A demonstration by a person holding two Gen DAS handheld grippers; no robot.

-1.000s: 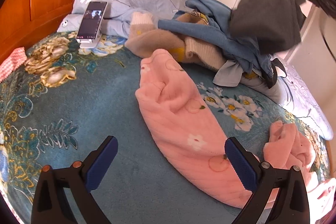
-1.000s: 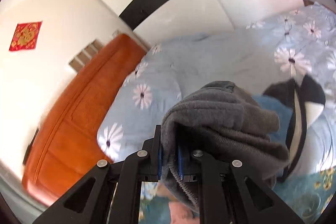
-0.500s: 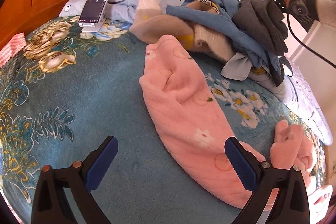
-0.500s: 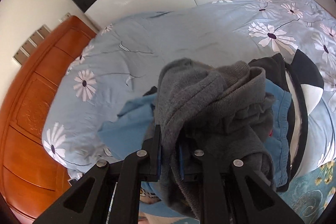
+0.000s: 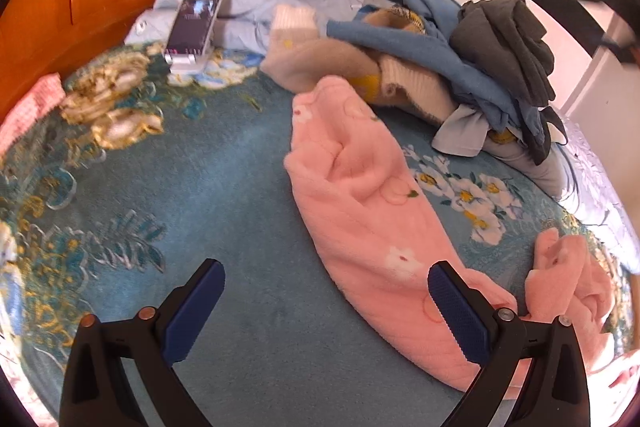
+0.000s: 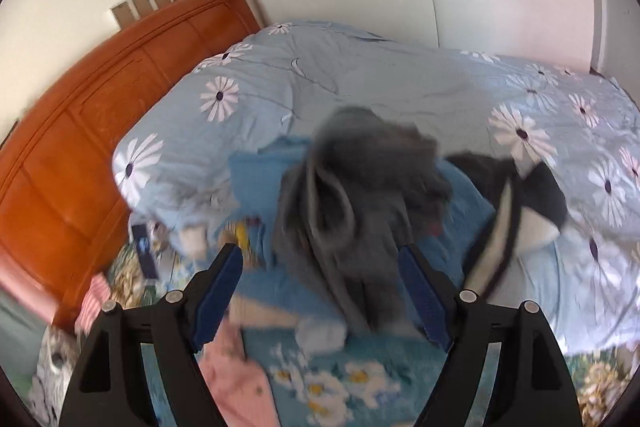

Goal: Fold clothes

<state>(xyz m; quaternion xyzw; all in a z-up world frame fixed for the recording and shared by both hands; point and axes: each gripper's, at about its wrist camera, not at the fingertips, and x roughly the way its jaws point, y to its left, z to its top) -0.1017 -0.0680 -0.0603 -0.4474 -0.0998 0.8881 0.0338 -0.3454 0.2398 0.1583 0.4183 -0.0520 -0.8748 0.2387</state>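
The right gripper (image 6: 320, 259) is opening, its fingers clear of the grey garment (image 6: 360, 195) mid-frame; the left gripper (image 5: 326, 287), spread wide, holds nothing.

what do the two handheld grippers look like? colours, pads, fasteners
Both match. The left gripper and right gripper each have two black angular plastic fingers with triangular cut-outs, round silver fasteners on top and dark blue textured pads lining the inner faces of the jaws. No cables, markings or sleeves visible.

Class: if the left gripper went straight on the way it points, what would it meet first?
Probably the teal floral blanket: the left gripper is open and empty, and the fleecy pink garment lies just right of its line.
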